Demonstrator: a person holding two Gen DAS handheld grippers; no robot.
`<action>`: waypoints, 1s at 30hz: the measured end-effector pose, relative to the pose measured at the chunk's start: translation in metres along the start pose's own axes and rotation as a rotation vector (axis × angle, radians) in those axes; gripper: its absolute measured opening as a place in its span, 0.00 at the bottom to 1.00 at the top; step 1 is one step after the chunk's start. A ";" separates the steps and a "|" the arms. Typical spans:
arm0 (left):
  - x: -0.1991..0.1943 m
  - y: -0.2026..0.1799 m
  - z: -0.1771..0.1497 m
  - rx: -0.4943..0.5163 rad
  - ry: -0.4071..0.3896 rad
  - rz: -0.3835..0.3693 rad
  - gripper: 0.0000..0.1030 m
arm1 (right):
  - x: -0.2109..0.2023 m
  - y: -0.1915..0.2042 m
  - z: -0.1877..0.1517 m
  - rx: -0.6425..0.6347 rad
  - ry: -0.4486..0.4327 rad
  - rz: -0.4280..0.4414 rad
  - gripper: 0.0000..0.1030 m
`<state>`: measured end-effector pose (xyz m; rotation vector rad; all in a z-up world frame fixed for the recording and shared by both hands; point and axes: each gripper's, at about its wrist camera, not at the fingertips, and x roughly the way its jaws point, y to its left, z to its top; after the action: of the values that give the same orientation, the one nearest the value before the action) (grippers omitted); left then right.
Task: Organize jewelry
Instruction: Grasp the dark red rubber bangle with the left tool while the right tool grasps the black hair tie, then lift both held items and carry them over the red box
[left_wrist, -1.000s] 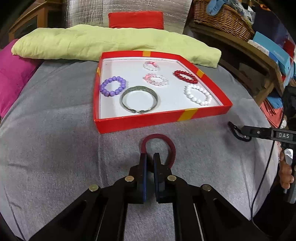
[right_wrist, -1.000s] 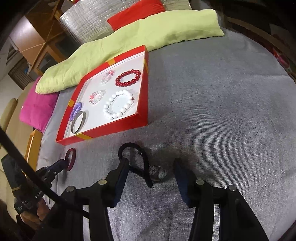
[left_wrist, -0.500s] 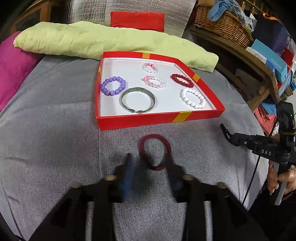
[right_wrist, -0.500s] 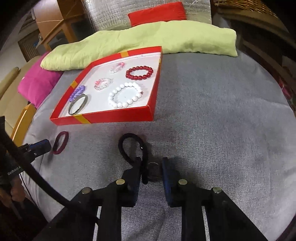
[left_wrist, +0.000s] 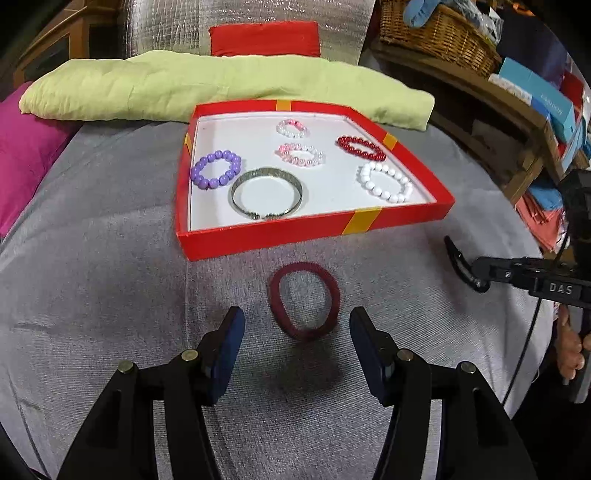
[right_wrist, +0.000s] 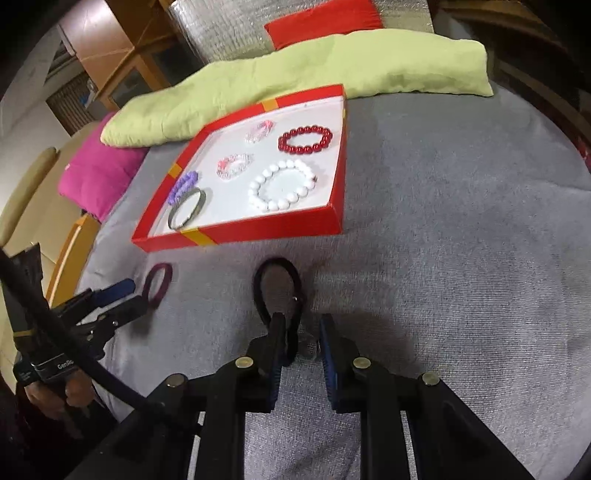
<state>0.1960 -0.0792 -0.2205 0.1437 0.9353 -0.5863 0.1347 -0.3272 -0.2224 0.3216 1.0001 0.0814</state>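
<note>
Letting go is the fresh change on the left: the left gripper (left_wrist: 295, 343), clamped on the dark red hair band (left_wrist: 303, 300) a second ago, has just been opening and now stands about half open and empty, the band lying flat on the grey cover (left_wrist: 110, 258) just ahead of its tips, short of the red tray (left_wrist: 314, 236). The right gripper (right_wrist: 303, 339) has meanwhile been closing from half open and now pinches the near end of the black hair band (right_wrist: 277, 291), also outside the tray. Judging by this, both bands have yet to join the bracelets in the tray.
</note>
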 end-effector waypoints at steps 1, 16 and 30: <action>0.003 0.000 -0.001 0.005 0.005 0.007 0.49 | 0.000 0.001 -0.001 -0.008 0.001 -0.011 0.20; 0.003 0.000 -0.003 0.035 -0.005 -0.005 0.14 | -0.001 0.007 -0.001 -0.045 0.005 -0.010 0.50; -0.003 0.000 -0.002 0.025 -0.012 -0.012 0.12 | 0.007 0.031 -0.013 -0.232 -0.026 -0.128 0.09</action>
<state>0.1936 -0.0770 -0.2196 0.1569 0.9175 -0.6090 0.1303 -0.2928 -0.2254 0.0462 0.9722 0.0763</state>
